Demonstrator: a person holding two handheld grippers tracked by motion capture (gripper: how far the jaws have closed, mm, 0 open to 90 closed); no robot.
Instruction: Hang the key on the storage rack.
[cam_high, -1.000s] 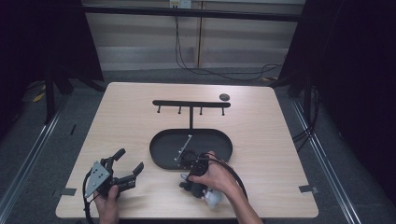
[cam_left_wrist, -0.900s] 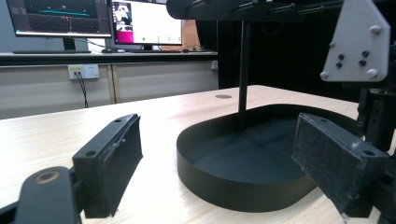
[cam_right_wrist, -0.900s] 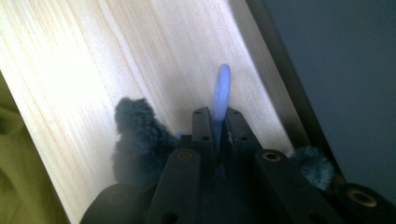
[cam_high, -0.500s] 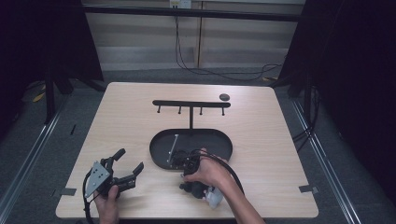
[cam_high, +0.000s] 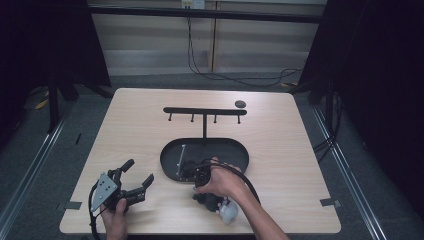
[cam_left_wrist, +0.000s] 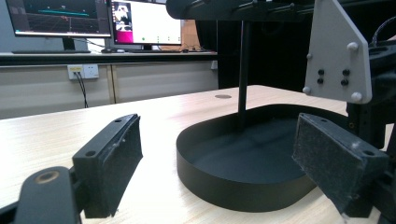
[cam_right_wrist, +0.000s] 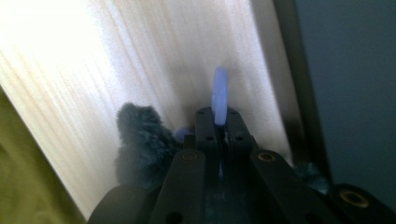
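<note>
A pale wooden table bears a black oval metal tray with an upright T-shaped hook rack. The left gripper rests at the near left edge, jaws spread. The right gripper, at the tray's near rim, pinches a thin pale-blue ring beside a dark fuzzy tuft.

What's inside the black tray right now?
In the high view the tray holds a thin silvery rod at its left and the stand's post. The right gripper and hand cover the front middle.

Pale wood-grain table, matt black metal-looking tray, rough padded jaws, fuzzy dark tuft.
</note>
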